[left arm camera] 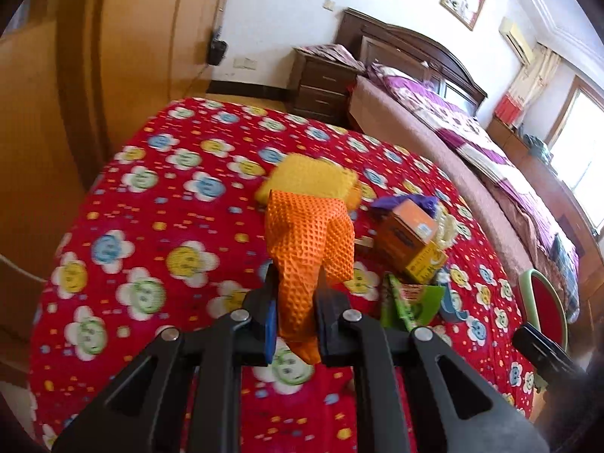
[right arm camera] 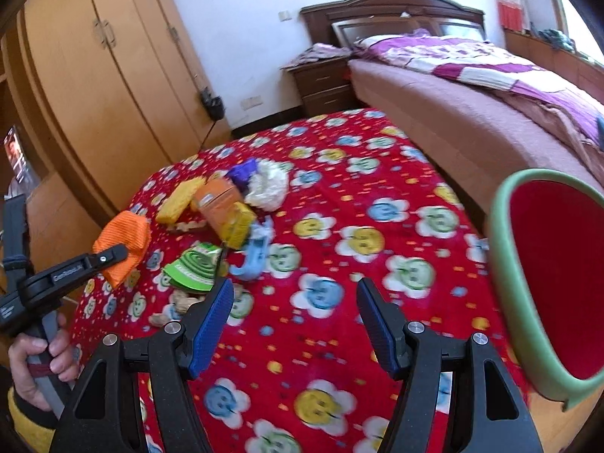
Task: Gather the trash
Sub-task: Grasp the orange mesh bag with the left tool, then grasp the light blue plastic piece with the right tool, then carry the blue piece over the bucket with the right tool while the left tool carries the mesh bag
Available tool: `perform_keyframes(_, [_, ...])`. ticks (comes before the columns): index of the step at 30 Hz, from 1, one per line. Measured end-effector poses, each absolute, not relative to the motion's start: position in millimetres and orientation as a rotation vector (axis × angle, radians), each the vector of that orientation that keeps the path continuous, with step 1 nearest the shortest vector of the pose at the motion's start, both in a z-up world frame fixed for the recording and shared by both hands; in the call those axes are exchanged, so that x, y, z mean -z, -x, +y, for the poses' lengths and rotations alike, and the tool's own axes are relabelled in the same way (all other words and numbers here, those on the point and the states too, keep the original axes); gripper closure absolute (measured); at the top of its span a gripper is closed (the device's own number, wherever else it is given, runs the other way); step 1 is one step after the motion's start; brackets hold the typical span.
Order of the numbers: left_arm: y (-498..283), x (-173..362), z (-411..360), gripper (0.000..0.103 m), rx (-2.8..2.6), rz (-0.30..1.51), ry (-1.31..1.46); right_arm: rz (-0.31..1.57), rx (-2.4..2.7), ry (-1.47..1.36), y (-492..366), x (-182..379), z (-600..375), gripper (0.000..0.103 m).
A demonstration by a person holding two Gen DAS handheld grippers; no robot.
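Your left gripper (left arm camera: 294, 302) is clamped on the orange cloth (left arm camera: 307, 249), the bin (right arm camera: 547, 283) lies off the table's right edge beside your gaping, empty right gripper (right arm camera: 294, 302).

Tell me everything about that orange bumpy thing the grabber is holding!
The orange cloth looks like soft fabric with a bumpy waffle weave, crumpled and folded. The left gripper is shut on it, pads pressing both sides, so it hangs off the flowered red tablecloth. One end pokes out behind the pads; the wider part bunches ahead, in front of a yellow sponge.
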State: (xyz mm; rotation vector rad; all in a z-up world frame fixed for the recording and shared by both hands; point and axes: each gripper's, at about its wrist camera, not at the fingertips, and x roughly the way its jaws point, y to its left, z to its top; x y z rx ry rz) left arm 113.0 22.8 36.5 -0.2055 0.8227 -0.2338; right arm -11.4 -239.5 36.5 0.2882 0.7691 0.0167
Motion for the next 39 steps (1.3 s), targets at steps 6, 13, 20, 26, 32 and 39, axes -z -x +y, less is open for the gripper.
perform_keyframes(6, [-101.2,-29.3,39.4,0.088,0.194,0.809,0.215,0.828,-0.062,-0.254,-12.5,-20.9,-215.5,0.034])
perform_keyframes(13, [-98.2,-16.2,40.2,0.088,0.206,0.830,0.244,0.865,-0.074,-0.236,-35.6,-8.3,-204.9,0.048])
perform_keyframes(20, [-96.0,-12.5,30.3,0.088,0.235,0.828,0.231,0.886,-0.070,-0.230,-54.2,2.5,-201.6,0.071])
perform_keyframes(26, [-95.2,-9.7,26.0,0.088,0.239,0.827,0.222,0.871,-0.061,-0.237,-54.1,6.2,-205.7,0.085])
perform_keyframes(32, [-92.6,-8.0,22.8,0.088,0.241,0.832,0.217,0.858,-0.076,-0.266,-47.7,5.3,-210.7,0.085])
perform_keyframes(39, [-84.3,-11.9,19.4,0.088,0.244,0.824,0.219,0.820,-0.081,-0.260,-27.5,-3.2,-212.6,0.085])
